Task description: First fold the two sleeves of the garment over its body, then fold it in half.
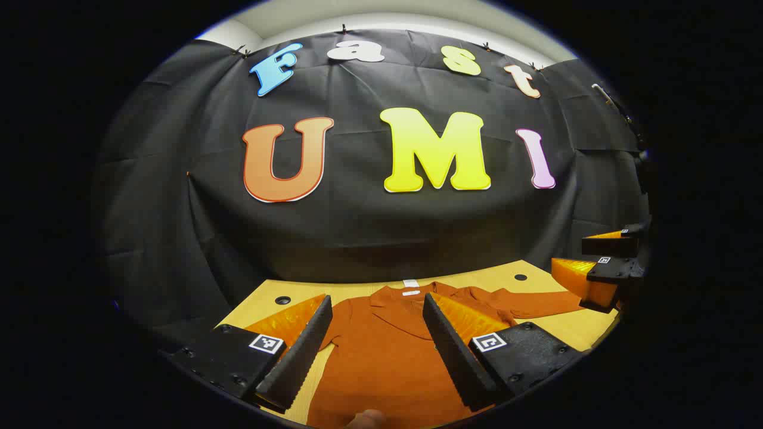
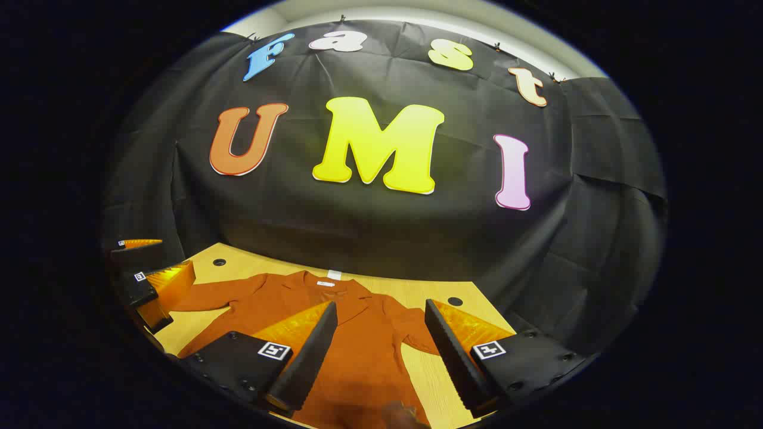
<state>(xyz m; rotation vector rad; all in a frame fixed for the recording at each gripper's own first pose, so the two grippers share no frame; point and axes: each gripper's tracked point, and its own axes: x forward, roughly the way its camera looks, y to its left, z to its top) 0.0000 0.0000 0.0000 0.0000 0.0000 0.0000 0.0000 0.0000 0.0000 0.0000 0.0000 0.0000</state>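
Note:
A rust-orange garment lies flat on the yellow wooden table, collar and white label toward the back wall. In the left gripper view, one sleeve stretches out to the right. My left gripper hovers open above the garment's body, holding nothing. My right gripper hangs farther right, near that sleeve's end. In the right gripper view, the garment lies below my open right gripper, a sleeve reaches left toward my left gripper, and the other sleeve lies close beside the body.
The table has small round holes near its back corners. Black cloth closes off the back and sides. A fingertip shows at the bottom edge of the left gripper view.

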